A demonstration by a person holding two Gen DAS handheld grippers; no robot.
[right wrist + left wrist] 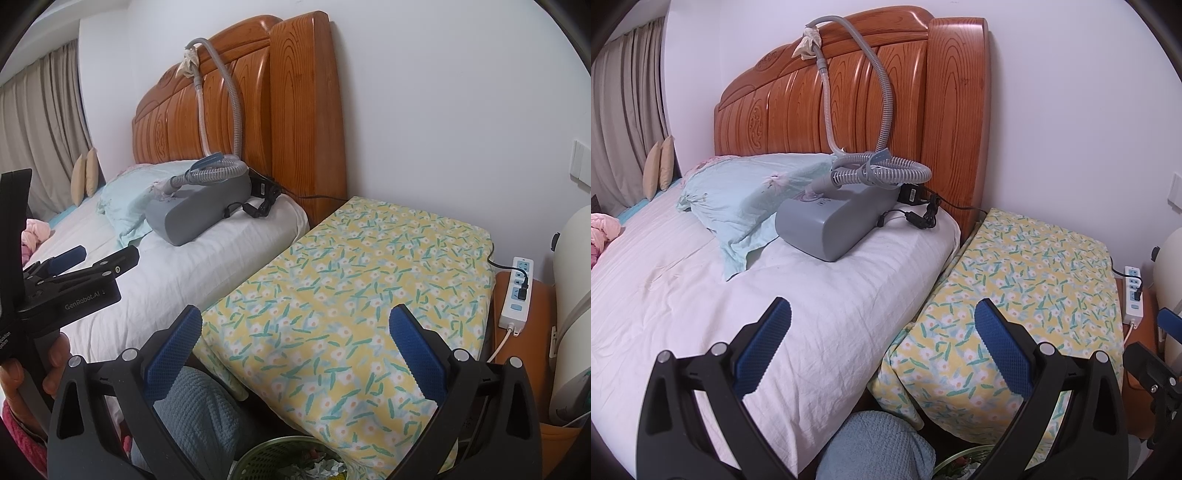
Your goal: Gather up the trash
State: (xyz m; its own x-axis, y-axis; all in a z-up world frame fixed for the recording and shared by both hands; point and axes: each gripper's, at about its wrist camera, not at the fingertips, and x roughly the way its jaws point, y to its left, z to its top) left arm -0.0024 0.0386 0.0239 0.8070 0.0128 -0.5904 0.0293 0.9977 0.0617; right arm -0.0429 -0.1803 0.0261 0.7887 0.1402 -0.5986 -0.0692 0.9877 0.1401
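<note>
A green mesh wastebasket [288, 456] sits at the bottom of the right wrist view, holding crumpled paper [325, 470]; its rim [964, 459] also peeks in low in the left wrist view. My right gripper [295, 347] is open and empty above the basket, over the floral-covered stand [369, 280]. My left gripper [882, 332] is open and empty over the bed's white sheet [683, 295] near its edge. It also shows at the left [98, 256], held by a hand [22, 373]. A beige crumpled piece [809, 42] is wrapped around a hose on the headboard.
A grey machine [834, 221] with a coiled hose and black cables lies on the bed beside a light-blue pillow [738, 206]. A power strip [517, 291] lies right of the floral stand. A blue-grey knit fabric [199, 406] sits by the basket. Part of my right gripper [1160, 343] shows at the edge.
</note>
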